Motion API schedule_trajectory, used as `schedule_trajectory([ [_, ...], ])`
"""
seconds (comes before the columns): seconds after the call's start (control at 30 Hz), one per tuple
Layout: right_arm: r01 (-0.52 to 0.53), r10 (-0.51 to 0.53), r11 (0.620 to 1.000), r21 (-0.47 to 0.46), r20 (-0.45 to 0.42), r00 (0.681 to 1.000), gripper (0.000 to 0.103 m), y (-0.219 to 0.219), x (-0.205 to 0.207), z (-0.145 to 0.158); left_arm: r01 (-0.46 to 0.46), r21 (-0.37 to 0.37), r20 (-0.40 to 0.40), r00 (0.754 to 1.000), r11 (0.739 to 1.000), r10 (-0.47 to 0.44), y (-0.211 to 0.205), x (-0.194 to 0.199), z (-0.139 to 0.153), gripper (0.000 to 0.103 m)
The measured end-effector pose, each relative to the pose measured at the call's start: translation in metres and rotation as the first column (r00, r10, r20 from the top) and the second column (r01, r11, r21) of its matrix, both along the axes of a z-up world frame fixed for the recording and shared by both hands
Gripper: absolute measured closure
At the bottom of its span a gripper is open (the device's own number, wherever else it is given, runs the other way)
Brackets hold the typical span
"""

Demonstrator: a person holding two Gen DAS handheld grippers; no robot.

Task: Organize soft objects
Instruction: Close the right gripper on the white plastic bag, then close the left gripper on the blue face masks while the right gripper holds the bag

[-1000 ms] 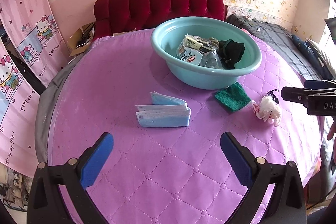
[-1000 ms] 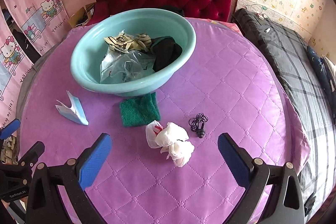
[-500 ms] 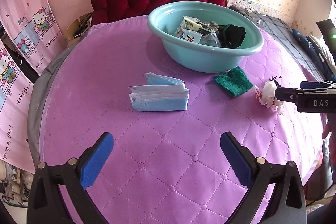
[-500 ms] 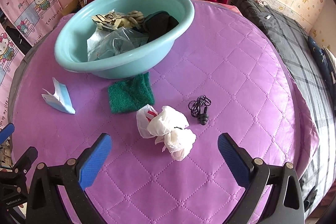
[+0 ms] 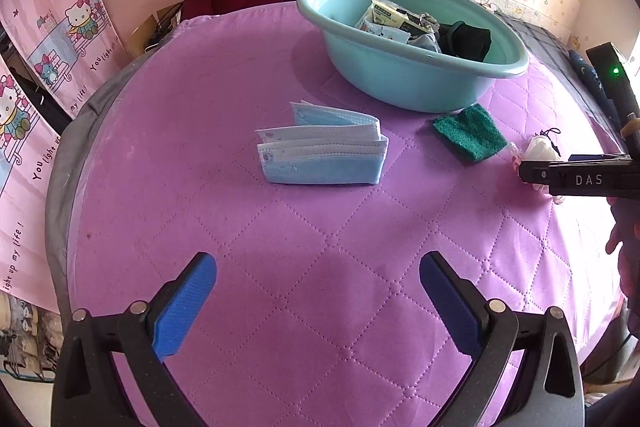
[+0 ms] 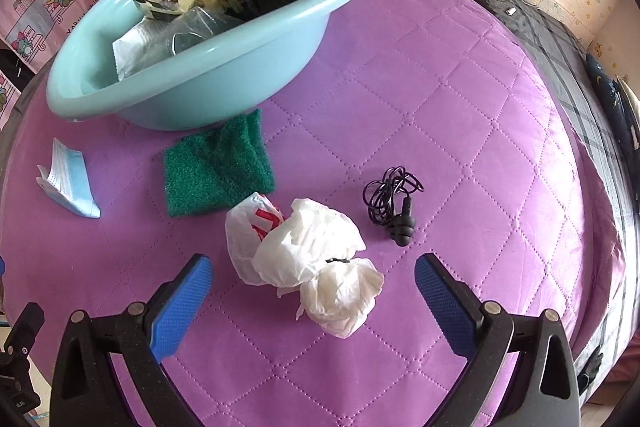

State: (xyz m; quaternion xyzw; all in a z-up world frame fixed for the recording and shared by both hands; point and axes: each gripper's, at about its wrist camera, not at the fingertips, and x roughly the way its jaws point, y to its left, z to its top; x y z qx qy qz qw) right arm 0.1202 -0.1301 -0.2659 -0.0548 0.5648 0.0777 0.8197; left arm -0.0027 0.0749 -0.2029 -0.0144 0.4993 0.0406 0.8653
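**Both claws spread wide over the purple counter, nothing picked up**

So the left claw [image 5: 318, 301] is spread wide with its blue pads hanging over bare purple quilted cover, gripping nothing. Straight ahead of it at 12 o'clock sits the stack of blue face masks [image 5: 322, 155], folded, lying flat on the counter [image 5: 208, 115]. Further out toward 1 o'clock is the teal basin [image 5: 404, 75], already loaded with a dark cloth, some packets and plastic wrappers. Just in front of the basin, near 2 o'clock, is the green scrub cloth [image 5: 470, 133].

The right claw [image 6: 312, 301] is just as wide and empty. The crumpled white plastic bag [image 6: 308, 259] lies right between its two pads, its near end sitting in the gap, though I can't say either pad touches it. The bag has a bit of red print on the left lobe. At 1 o'clock from the bag there's a coiled pair of black earphones [image 6: 392, 205], close by but apart. In this view the green scrub cloth is at 11 o'clock, its far edge tucked right up against the basin's base, and the masks are well off at 9 o'clock.

From the left view you can see the right claw coming in from 3 o'clock over the white bag.
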Motion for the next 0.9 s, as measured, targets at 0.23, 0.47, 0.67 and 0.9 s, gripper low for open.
schedule_trajectory([
  [0.23,0.010,-0.009,1.000,0.011,-0.018,1.000,0.015,0.002,0.012,-0.008,-0.007,-0.002,-0.015,1.000,1.000,0.007,0.004,0.008,-0.005,0.000],
  [0.47,-0.010,0.012,0.998,0.060,-0.027,1.000,0.068,0.004,0.019,-0.005,-0.002,-0.010,-0.021,1.000,1.000,0.002,0.003,0.019,-0.007,0.000],
  [0.67,-0.031,0.030,0.998,0.055,0.008,1.000,0.069,0.002,0.015,0.008,0.013,-0.012,-0.021,1.000,1.000,-0.013,-0.003,0.031,-0.009,0.000],
  [0.9,-0.030,0.029,0.998,0.049,0.020,0.999,0.069,0.006,0.011,0.014,-0.023,-0.011,0.003,1.000,1.000,0.023,-0.008,0.052,-0.006,0.000],
])
